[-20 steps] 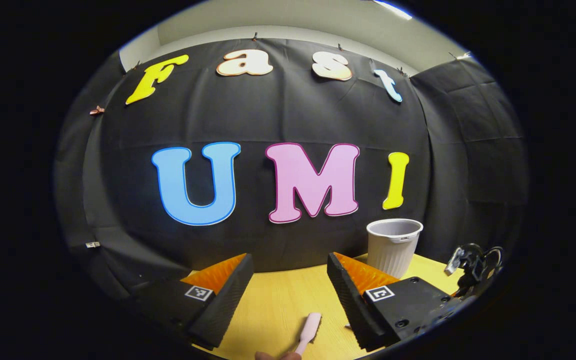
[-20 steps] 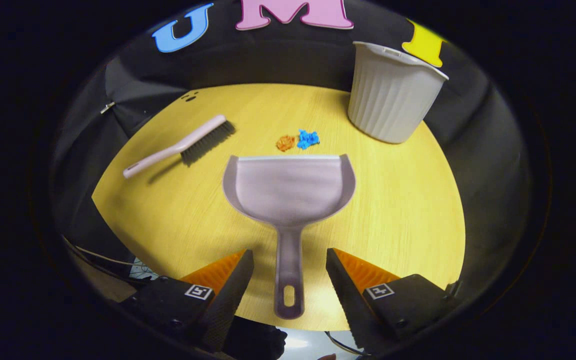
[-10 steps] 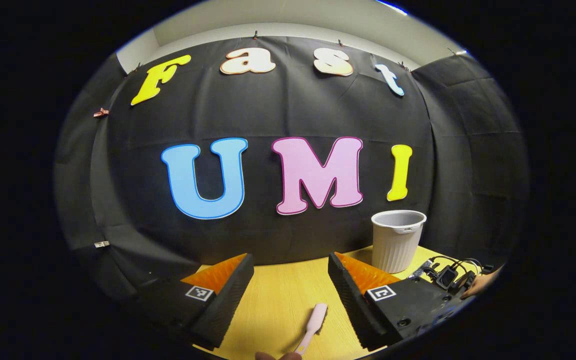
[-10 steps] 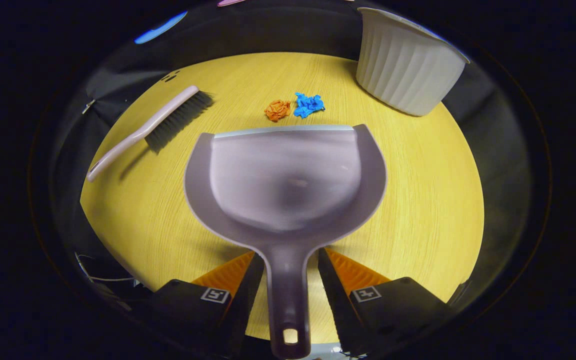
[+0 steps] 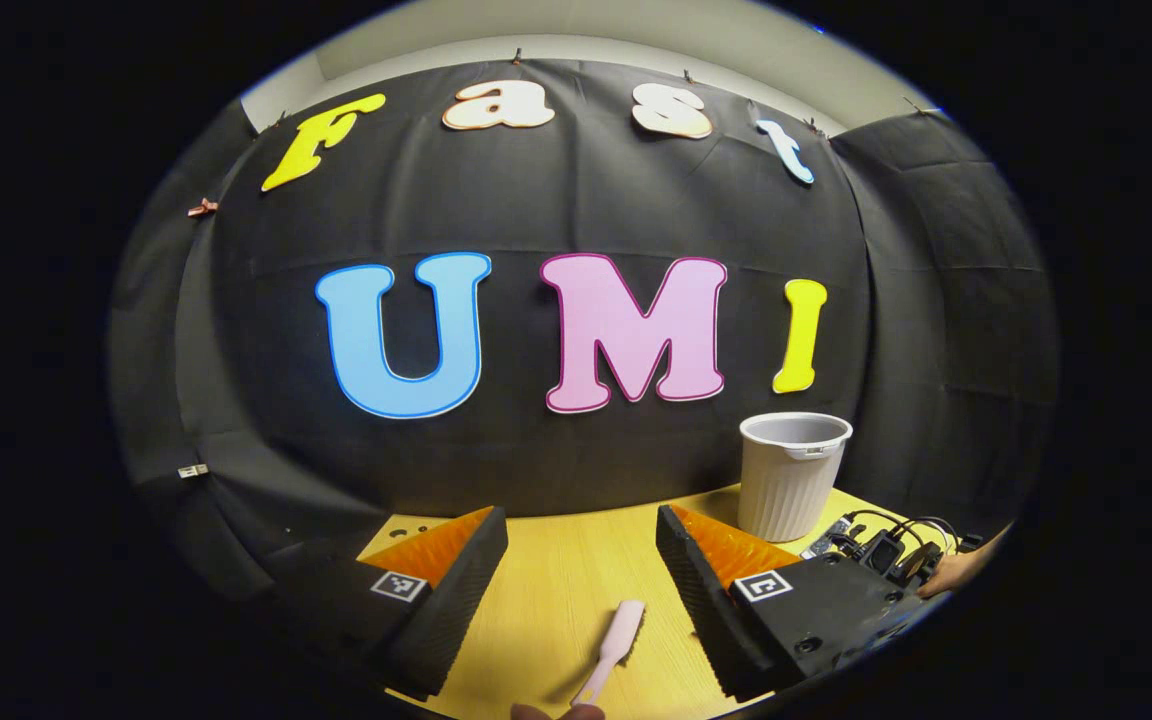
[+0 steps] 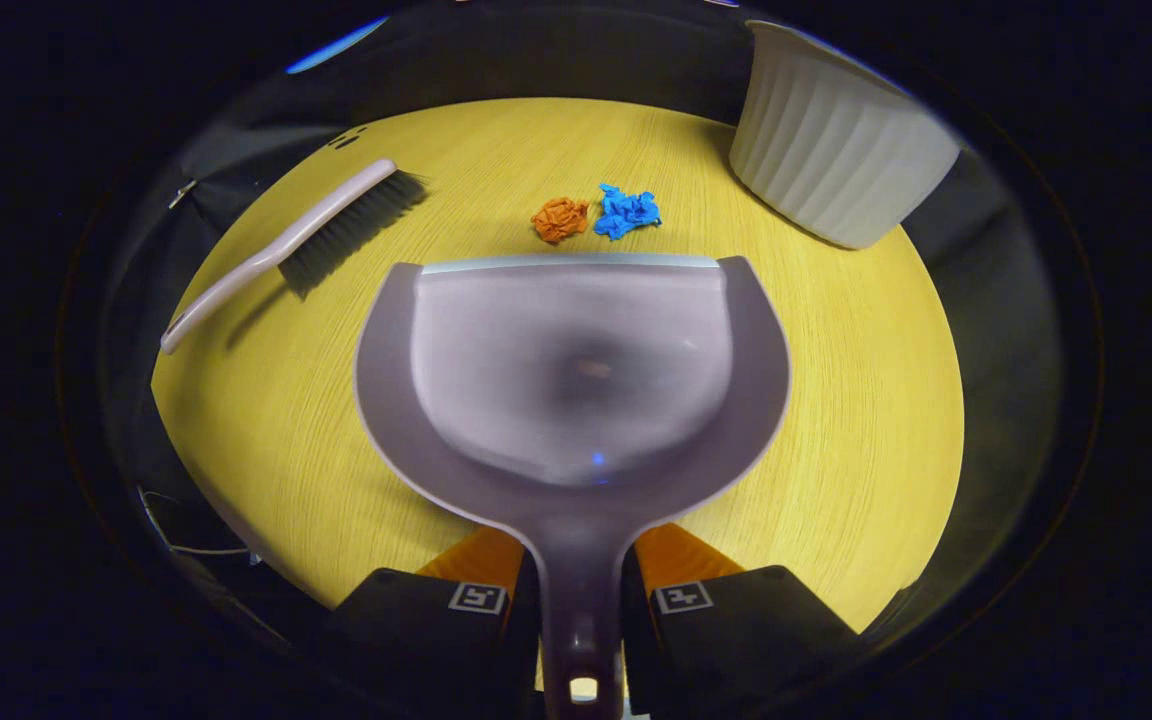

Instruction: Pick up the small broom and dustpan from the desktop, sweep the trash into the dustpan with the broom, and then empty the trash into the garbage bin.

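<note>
On the table (image 6: 836, 420), right tool (image 6: 579, 600) clamped on dustpan (image 6: 572, 370) handle, left tool (image 5: 581, 590) apart above broom (image 5: 616, 640)

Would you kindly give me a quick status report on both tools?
Right tool shut on dustpan handle. Left tool open above broom, ungrasped. Trash just past dustpan lip; nothing obstructing.

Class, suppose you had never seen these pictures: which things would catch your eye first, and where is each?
The wide grey plastic dustpan lies mid-table, its handle clamped in the right tool. Just beyond its front edge sit an orange paper scrap and a blue paper scrap, with the pale-handled, dark-bristled broom off to the left.
</note>
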Available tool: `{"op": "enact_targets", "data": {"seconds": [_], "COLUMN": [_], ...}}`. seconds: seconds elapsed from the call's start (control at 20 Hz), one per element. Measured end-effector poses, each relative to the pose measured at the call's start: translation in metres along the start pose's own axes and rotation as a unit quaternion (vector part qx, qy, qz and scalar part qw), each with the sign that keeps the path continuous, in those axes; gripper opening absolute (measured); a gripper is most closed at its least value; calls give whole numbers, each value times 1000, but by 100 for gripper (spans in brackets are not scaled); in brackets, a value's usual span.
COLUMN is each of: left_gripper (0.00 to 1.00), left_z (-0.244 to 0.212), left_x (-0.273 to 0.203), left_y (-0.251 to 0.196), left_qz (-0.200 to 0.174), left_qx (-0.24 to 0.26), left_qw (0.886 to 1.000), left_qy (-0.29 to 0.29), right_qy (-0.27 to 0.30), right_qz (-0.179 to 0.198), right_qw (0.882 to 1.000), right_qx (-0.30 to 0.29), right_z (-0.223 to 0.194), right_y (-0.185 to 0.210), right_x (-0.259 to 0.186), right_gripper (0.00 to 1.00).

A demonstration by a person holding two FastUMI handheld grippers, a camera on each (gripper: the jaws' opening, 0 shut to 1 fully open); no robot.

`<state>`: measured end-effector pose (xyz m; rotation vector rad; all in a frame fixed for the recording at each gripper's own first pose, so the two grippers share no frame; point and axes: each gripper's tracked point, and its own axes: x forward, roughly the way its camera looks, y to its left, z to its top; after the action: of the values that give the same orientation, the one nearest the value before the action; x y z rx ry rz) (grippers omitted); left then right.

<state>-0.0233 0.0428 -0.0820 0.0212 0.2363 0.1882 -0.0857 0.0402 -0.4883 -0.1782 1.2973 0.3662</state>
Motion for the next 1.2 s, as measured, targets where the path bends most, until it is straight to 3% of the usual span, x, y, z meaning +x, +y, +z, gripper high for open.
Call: {"op": "enact_targets", "data": {"seconds": [0.35, 0.45, 0.65, 0.75, 0.85, 1.1, 1.2], "left_gripper": [96, 96, 99, 96, 96, 95, 93], "left_z": [-34, -60, -146, -180, -214, -270, -292], "left_x": [17, 25, 30, 32, 35, 46, 60], "left_y": [7, 10, -16, -24, -31, -36, -37], "left_qz": [-4, -7, -84, -105, -122, -110, -110], "left_qx": [-1, 3, 15, 31, 40, 32, 43], "left_qw": [999, 997, 970, 952, 933, 899, 887], "left_qy": [37, 74, 226, 285, 337, 424, 446], "right_qy": [-18, -22, -34, -41, -45, -51, -51], "right_qz": [13, 8, 26, 23, 13, 12, 10], "right_qw": [1000, 999, 999, 999, 999, 999, 998], "right_qx": [-8, -21, -21, -16, -15, 9, 22], "right_z": [2, -3, -12, -15, -20, -28, -34], "right_y": [0, -1, -1, -8, -16, -24, -29], "right_x": [0, -5, -25, -34, -41, -55, -62], "right_gripper": [39, 37, 37, 40, 37, 40, 34]}}
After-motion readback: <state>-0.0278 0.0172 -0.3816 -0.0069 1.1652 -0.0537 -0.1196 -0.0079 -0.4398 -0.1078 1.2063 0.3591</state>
